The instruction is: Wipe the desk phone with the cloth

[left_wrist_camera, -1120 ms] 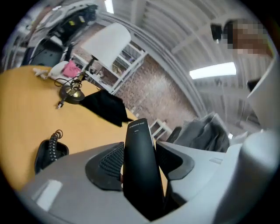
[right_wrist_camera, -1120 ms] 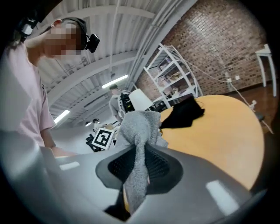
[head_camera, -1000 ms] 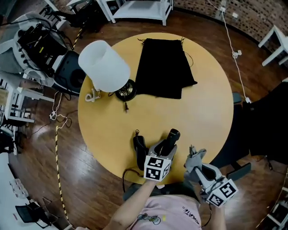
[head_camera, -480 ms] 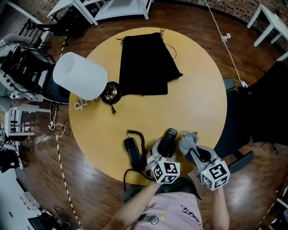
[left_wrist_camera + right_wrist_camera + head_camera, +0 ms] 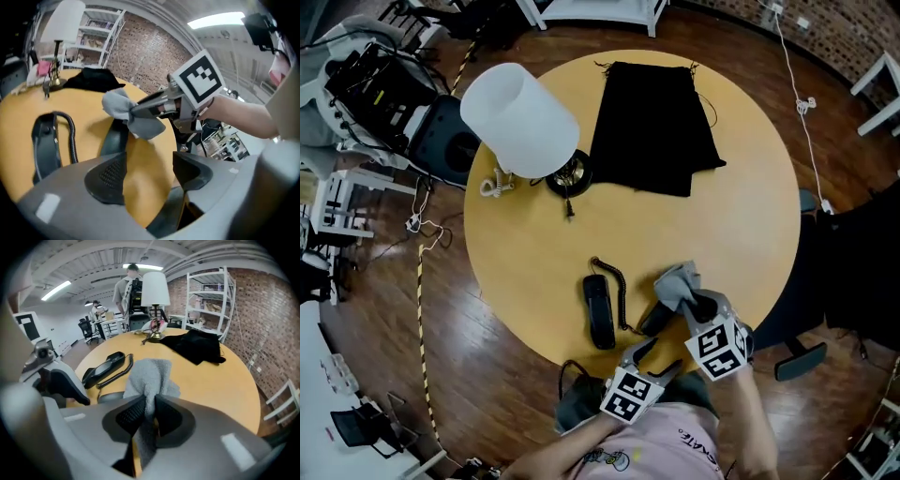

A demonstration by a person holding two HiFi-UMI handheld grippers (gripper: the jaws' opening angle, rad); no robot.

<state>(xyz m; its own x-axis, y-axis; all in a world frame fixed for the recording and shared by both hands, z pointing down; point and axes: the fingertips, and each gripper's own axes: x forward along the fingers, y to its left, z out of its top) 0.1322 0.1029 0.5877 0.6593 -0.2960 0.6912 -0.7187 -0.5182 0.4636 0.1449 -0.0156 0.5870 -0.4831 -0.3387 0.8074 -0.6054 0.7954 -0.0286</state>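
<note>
The black phone base with its coiled cord lies near the table's front edge, also visible in the left gripper view and right gripper view. The handset lies on the table just right of it. My right gripper is shut on a grey cloth, which hangs over the handset's far end. The cloth is pinched between the pads. My left gripper sits at the table's edge behind the handset, its jaws opening, with nothing between them.
A lamp with a white shade stands at the table's back left. A black fabric bag lies at the back. A dark chair stands right of the table. Shelving and people are in the background.
My left gripper let go of the handset, opened and drew back to the table's edge. The handset now lies on the table. The right gripper brought the cloth over it.
</note>
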